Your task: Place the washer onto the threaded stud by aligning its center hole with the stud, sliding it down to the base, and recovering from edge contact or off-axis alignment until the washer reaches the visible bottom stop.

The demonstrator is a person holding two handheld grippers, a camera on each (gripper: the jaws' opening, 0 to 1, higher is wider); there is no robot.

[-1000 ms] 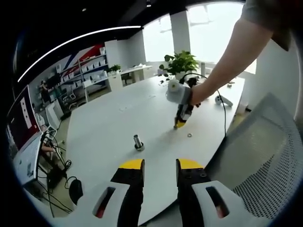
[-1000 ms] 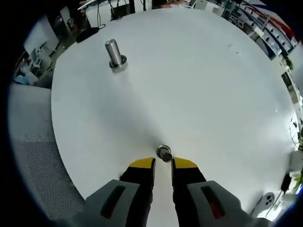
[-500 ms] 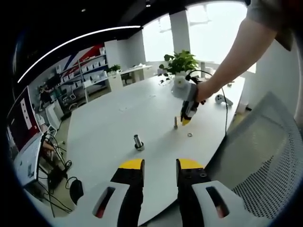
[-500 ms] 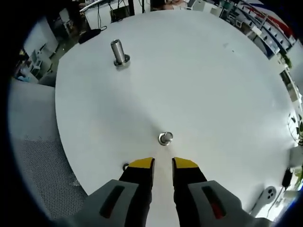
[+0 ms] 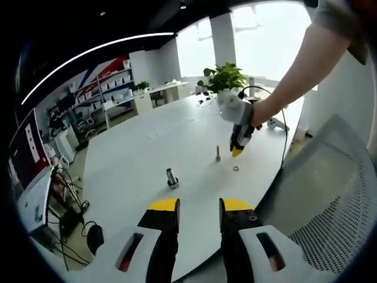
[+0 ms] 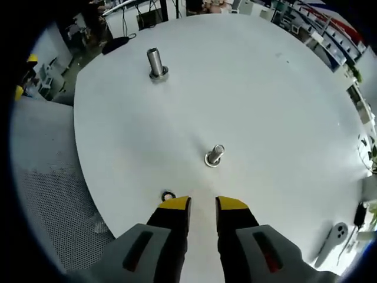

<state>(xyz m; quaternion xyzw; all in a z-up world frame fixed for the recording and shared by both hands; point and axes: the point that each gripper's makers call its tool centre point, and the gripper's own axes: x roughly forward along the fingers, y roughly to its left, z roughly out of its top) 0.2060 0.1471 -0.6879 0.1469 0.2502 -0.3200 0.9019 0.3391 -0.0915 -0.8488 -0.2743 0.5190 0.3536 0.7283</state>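
Observation:
A small threaded stud (image 6: 215,155) stands upright on the round white table (image 6: 265,106), just ahead of my right gripper (image 6: 203,205). That gripper is open with nothing between its jaws. The washer (image 6: 168,195) lies flat on the table beside the left jaw tip. In the left gripper view the stud (image 5: 218,153) and the washer (image 5: 236,168) sit apart. A hand holds the right gripper (image 5: 237,151) above them, pointing down. My left gripper (image 5: 199,206) hangs open over the table's near edge.
A thicker metal cylinder (image 6: 156,63) (image 5: 171,177) stands farther along the table. A potted plant (image 5: 224,76) and a white device with a cable (image 5: 277,124) sit at the far side. A mesh chair back (image 5: 330,194) stands to the right.
The right gripper has drawn back and up from the stud, which now stands clear ahead of its jaws. The washer has come into its view. The left gripper has not moved.

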